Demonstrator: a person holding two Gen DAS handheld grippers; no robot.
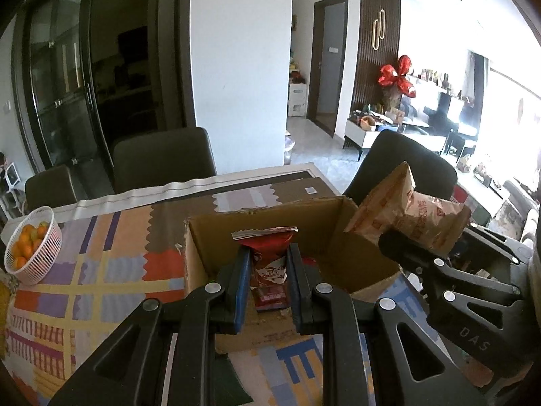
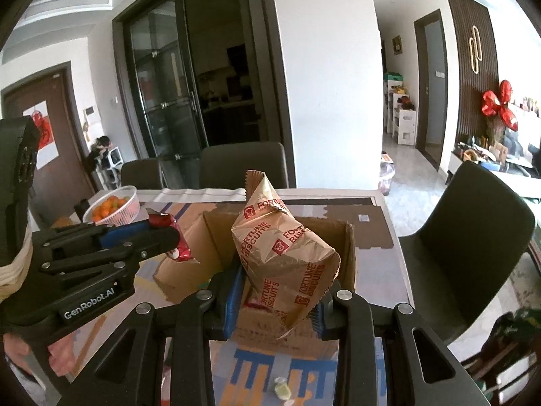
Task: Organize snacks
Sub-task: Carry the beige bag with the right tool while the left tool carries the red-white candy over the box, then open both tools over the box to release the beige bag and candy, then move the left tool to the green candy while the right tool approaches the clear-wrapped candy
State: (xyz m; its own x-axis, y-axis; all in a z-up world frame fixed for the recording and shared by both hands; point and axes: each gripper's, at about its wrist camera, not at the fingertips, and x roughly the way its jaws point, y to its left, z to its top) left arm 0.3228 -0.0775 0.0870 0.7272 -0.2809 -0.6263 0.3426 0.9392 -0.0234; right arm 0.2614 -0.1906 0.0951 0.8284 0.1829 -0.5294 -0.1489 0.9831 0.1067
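The left hand-held gripper [image 1: 268, 267] is clenched on a red snack packet [image 1: 270, 270], pinching it by its middle so the crimped top edge stands up between the blue pads. Just ahead of and below its fingertips sits an open cardboard box [image 1: 270, 223], flaps up, resting on the counter [image 1: 111, 253] with its patterned cloth. Holding the packet upright and by the waist looks meant to let it drop straight down into the box without catching the near wall.

The right hand-held gripper [image 2: 274, 297] grasps a tan Fortune Biscuits bag [image 2: 284, 264], far bulkier than its jaws, so the bag bulges above and beyond the pads and leans over. It hangs directly before the gripper, above the near wall of the cardboard box [image 2: 348, 257]. From this view the left gripper comes in from the left side, its red packet [image 2: 175, 237] hovering by the box's left wall; the two carry their loads side by side, near but apart.

Something red seems to lie inside the box already, though I cannot tell what. Off to the left gripper's far left stands a white basket of oranges [image 1: 32, 247], well apart. My judgement: both snacks are poised for release into the box, and the bigger bag needs more room.
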